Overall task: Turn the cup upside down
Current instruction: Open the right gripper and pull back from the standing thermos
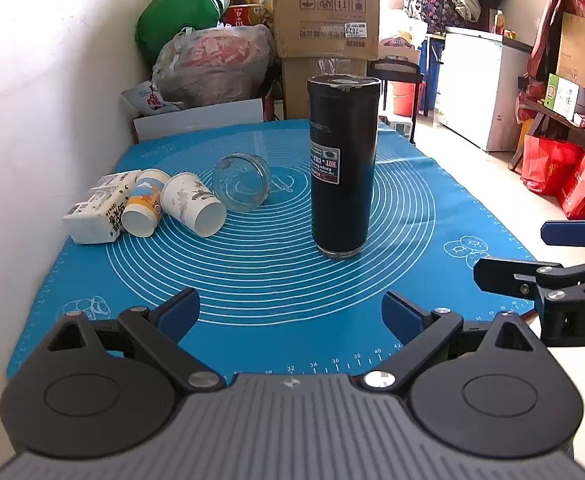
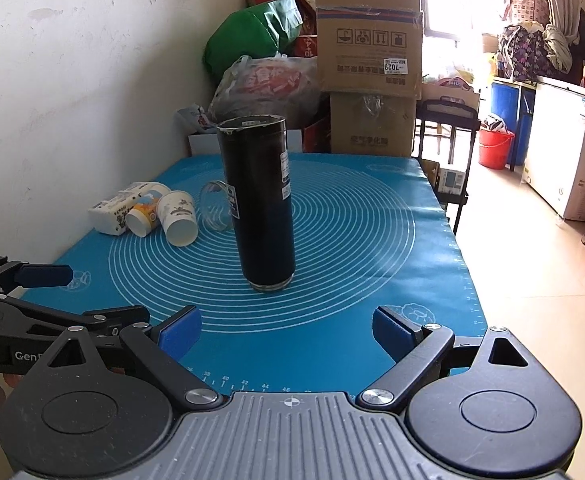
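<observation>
Blue mat (image 1: 392, 208) covers the tabletop; tall dark cup (image 1: 342, 168) stands inverted mid-mat. Left claw (image 1: 290, 312) and right claw (image 2: 286, 330) both spread apart, empty, at the near edge.

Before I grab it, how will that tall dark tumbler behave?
The tall dark tumbler stands upright and narrow, so a high push probably tips it. Its glossy wall may slip in the pads. Once on its side, it would likely roll across the blue mat.

Ahead of your tongs, the cup (image 1: 342, 168) looks glossy dark metal with a paper label; left of it, clear glass jar (image 1: 242, 182), matt paper cups (image 1: 192, 208), on a smooth rubbery mat (image 1: 252, 280).
</observation>
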A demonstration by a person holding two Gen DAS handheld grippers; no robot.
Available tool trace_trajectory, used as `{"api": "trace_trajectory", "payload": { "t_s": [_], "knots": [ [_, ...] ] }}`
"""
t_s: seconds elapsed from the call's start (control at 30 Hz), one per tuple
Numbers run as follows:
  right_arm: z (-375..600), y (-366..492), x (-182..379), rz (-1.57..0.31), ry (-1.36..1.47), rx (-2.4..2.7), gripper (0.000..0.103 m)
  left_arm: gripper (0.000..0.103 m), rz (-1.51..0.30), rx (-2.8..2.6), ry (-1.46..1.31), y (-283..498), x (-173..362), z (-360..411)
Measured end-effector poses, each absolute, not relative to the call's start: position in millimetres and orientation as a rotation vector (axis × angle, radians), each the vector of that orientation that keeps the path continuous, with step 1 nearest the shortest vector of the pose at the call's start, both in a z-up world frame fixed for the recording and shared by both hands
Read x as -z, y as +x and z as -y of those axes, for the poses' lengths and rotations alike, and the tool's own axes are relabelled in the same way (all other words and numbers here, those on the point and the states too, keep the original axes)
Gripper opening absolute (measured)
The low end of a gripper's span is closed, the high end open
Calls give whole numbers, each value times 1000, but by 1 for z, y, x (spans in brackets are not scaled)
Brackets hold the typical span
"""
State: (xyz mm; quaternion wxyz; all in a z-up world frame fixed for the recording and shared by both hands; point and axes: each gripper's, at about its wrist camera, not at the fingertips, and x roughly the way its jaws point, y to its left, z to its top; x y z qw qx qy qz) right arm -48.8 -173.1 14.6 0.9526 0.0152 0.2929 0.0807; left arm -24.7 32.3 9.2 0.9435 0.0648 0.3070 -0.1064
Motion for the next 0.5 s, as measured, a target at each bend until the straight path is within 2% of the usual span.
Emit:
{"api": "trace_trajectory", "payload": {
  "t_s": [0.5],
  "knots": [
    [174, -55, -18, -584, 29, -171, 94, 97, -619, 212, 125, -27, -12, -34]
  ]
}}
